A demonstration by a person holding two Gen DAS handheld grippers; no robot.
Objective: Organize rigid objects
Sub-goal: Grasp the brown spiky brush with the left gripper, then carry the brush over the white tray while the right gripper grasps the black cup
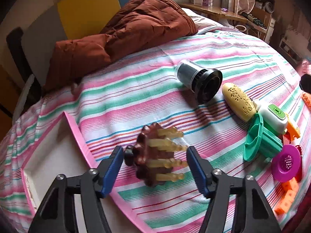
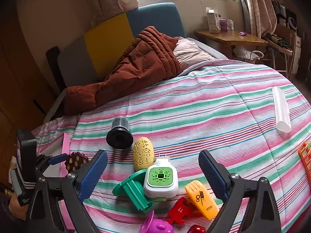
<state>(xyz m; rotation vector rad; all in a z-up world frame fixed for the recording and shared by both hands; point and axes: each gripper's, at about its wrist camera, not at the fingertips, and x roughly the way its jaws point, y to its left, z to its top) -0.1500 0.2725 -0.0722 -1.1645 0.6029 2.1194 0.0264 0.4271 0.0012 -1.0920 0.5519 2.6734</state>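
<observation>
A brown scalp brush with yellowish prongs (image 1: pixel 155 156) sits between the blue pads of my left gripper (image 1: pixel 155 155), just right of a pink-rimmed white box (image 1: pixel 52 155). The jaws stand apart, and contact with the brush is unclear. It also shows in the right wrist view (image 2: pixel 75 161). My right gripper (image 2: pixel 153 167) is open above a pile: white-and-green plug-in device (image 2: pixel 161 180), yellow perforated oval (image 2: pixel 143 153), green plastic piece (image 2: pixel 134 190), orange clip (image 2: pixel 202 199), red piece (image 2: pixel 179 212), magenta strainer (image 2: pixel 155 225). A black cylinder (image 2: pixel 119 134) lies behind.
The striped bedspread (image 2: pixel 213 101) covers the bed. A rust quilt (image 2: pixel 136 66) is heaped at the headboard. A white tube (image 2: pixel 280 108) and an orange rack (image 2: pixel 305 157) lie at the right. Orange blocks (image 1: pixel 287 196) lie near the bed's edge. A wooden desk (image 2: pixel 231 36) stands beyond.
</observation>
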